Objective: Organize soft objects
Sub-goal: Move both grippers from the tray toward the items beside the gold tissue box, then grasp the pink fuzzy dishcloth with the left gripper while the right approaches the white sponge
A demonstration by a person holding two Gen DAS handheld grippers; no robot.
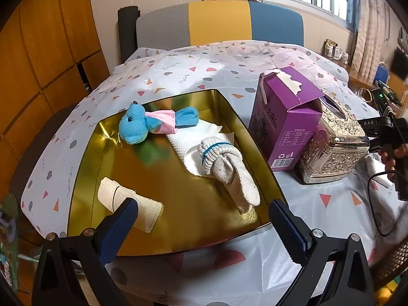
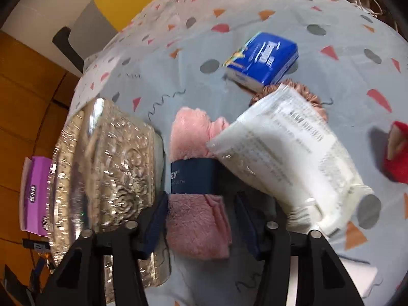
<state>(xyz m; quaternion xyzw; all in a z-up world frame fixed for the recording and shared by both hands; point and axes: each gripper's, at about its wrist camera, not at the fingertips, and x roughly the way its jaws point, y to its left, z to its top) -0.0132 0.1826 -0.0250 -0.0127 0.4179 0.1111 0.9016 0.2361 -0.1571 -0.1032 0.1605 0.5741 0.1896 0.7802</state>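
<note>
Left wrist view: gold tray (image 1: 84, 168) holds blue plush toy (image 1: 135, 127), rolled glove (image 1: 224, 163), bandage roll (image 1: 127, 201); left gripper (image 1: 201, 219) fingers apart. Right gripper (image 2: 201, 219) fingers apart around fluffy pink towel (image 2: 193, 219) on desk (image 2: 255, 5).

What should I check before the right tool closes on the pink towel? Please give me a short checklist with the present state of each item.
1. Right tool open: ok, its fingers stand apart.
2. Pink towel between the fingers: ok, its near end lies in the gap.
3. Towel free of neighbours: not ok, the white plastic pack lies against its far part, and the silver tissue box is close on the other side.
4. Fingers touching the towel: cannot tell, the picture is blurred.
5. Room in the gold tray: ok, bare floor shows between the blue plush and the rolled bandage.
6. Left tool out of the way: ok, open and holding nothing.
</note>
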